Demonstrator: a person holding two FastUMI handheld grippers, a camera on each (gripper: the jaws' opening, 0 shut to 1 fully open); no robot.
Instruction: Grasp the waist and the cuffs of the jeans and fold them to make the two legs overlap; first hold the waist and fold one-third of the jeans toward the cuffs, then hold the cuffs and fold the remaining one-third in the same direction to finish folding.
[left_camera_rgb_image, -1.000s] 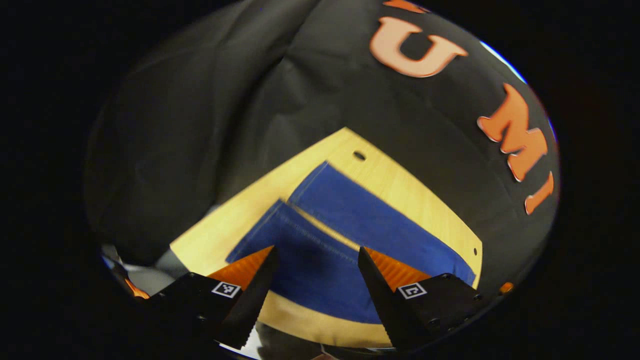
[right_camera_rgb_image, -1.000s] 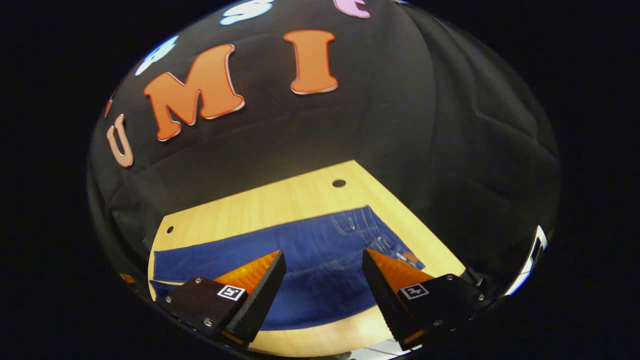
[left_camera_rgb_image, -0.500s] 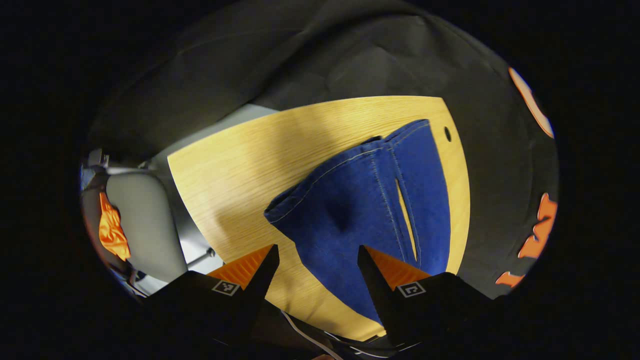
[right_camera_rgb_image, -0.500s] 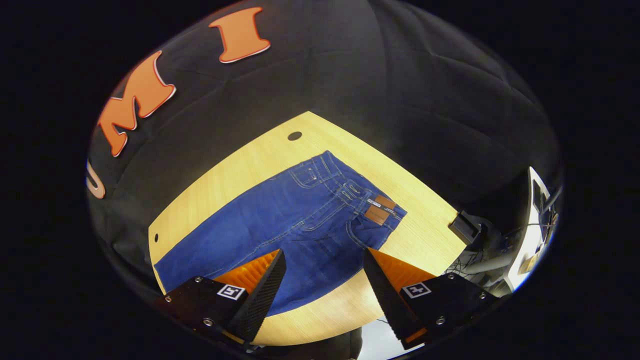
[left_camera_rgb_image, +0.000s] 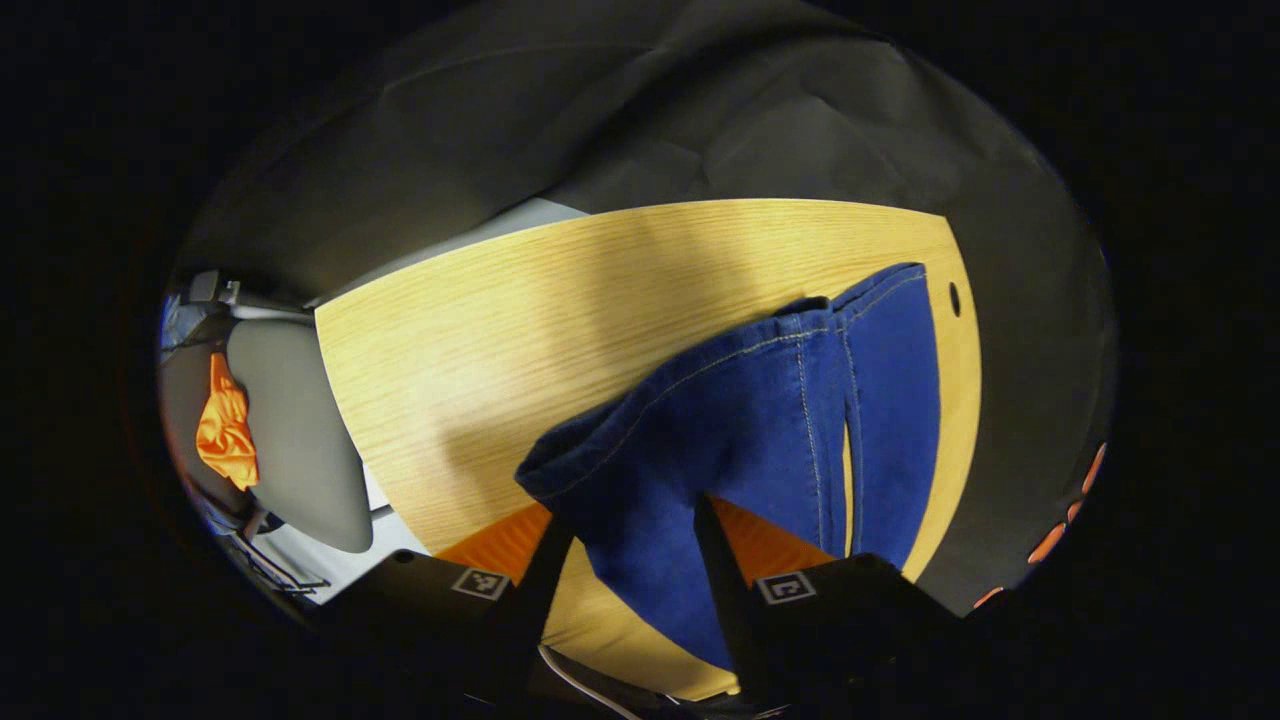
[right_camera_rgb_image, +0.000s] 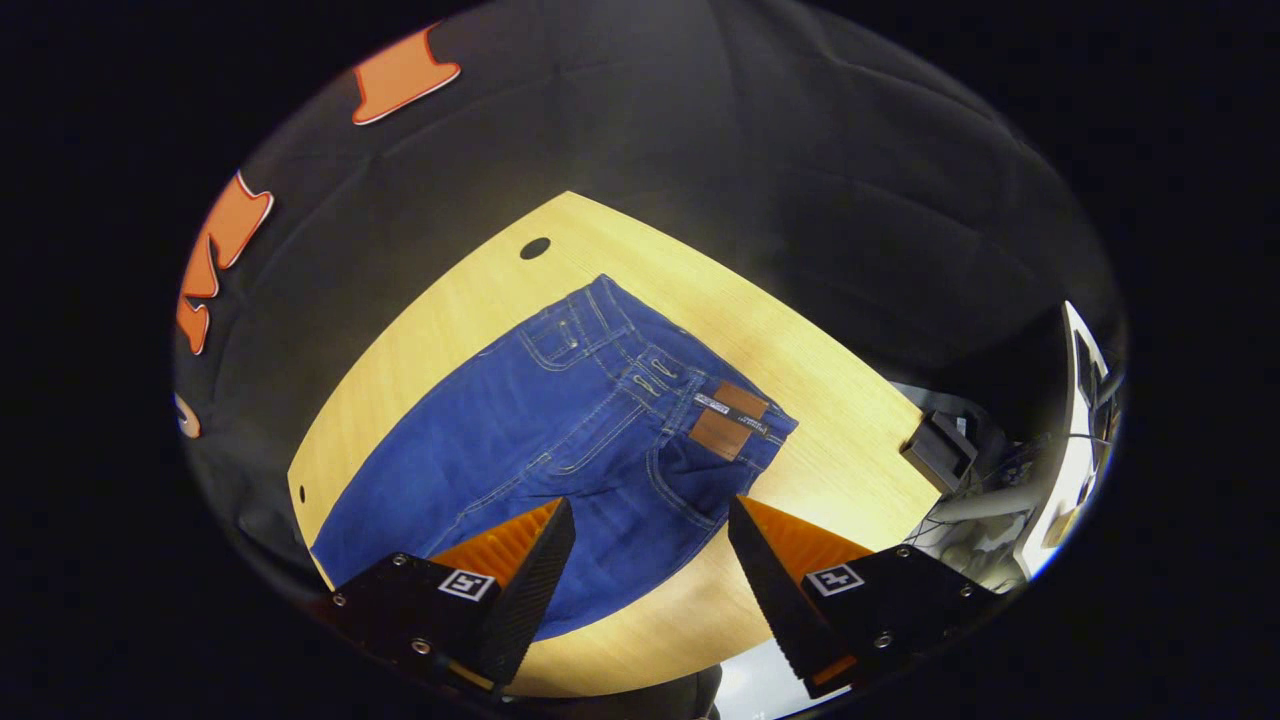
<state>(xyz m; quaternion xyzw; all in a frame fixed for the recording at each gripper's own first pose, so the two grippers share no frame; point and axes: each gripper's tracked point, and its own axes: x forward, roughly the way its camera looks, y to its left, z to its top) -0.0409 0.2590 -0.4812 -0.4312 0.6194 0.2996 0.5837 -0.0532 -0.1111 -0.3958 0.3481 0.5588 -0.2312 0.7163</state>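
Two grippers are mine here, one in each hand. My left gripper has its fingers apart, and the near leg of the one pair of blue denim jeans runs down between them; whether either finger touches the cloth I cannot tell. Just beyond lie two cuffs, side by side, with a thin gap of tabletop showing between the two legs. My right gripper also stands with its fingers spread, hovering over the seat of the jeans. Farther out sits the waistband with one brown leather patch. The jeans lie flat on one light wooden table. Past its left edge, one orange cloth lies on a grey seat.
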